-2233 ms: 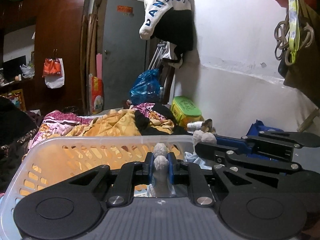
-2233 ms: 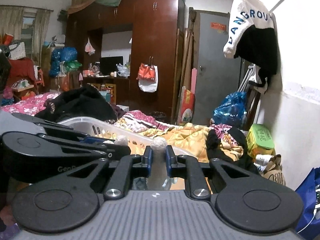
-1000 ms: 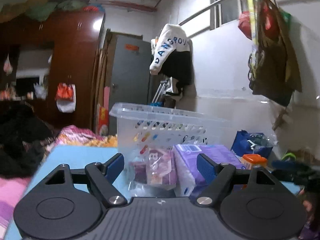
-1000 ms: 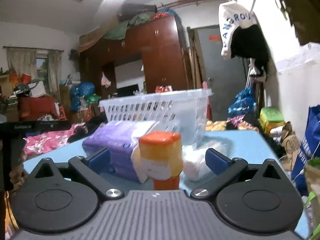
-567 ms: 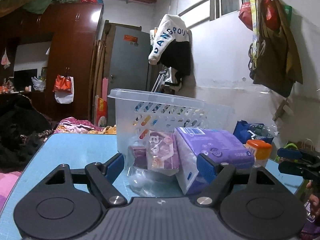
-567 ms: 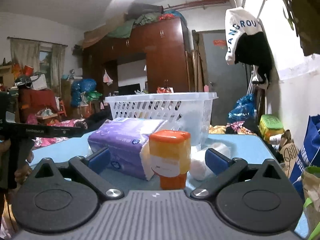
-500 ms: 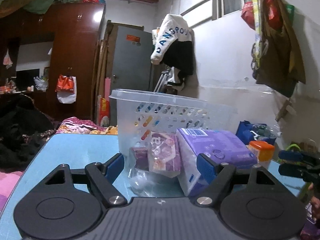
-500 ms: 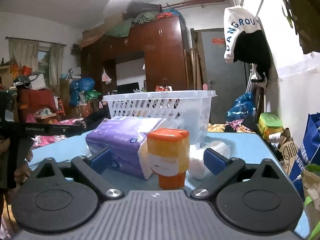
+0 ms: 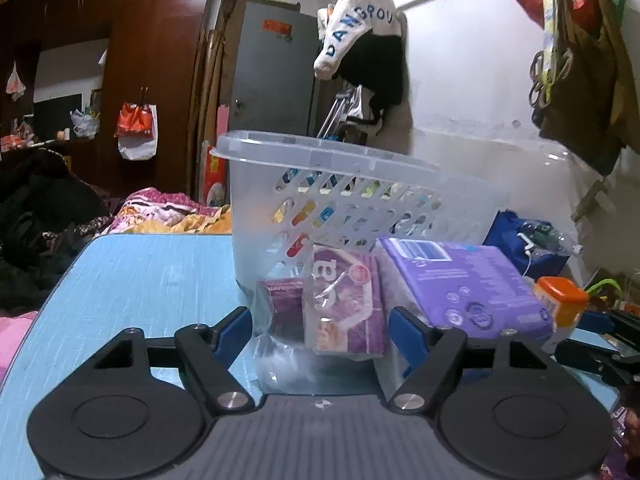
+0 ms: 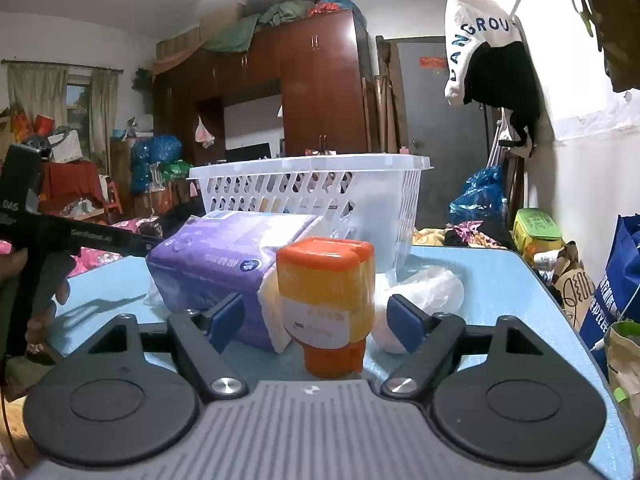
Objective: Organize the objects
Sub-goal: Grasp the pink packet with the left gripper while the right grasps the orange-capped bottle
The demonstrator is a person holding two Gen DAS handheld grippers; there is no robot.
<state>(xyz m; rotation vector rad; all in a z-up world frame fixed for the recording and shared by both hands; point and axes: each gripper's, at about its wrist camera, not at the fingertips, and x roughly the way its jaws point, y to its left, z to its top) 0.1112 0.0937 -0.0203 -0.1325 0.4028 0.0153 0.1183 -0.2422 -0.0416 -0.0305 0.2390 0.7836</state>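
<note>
On the blue table (image 9: 140, 280) a clear bag of purple packets (image 9: 340, 304) lies between the pads of my left gripper (image 9: 320, 330). Its jaws are closing, with slim gaps still showing. A purple tissue pack (image 9: 460, 284) lies just right of the bag. Behind both stands a white slotted basket (image 9: 352, 200). My right gripper (image 10: 316, 320) is closing around an upright yellow jar with an orange lid (image 10: 326, 300), and its pads stand clear of the jar's sides. Behind the jar a white bag (image 10: 424, 292) rests against the basket (image 10: 312, 188).
The left gripper's arm (image 10: 80, 236) and a hand reach in from the left in the right wrist view. A blue shopping bag (image 10: 616, 280) stands past the table's right edge. A bed piled with clothes (image 9: 160, 212) lies beyond the table's far edge.
Two seconds ago both grippers were shut at the basket's rim; now both are open in front of the items. The left has moved closer to the bag, and the right jaws have narrowed around the jar.
</note>
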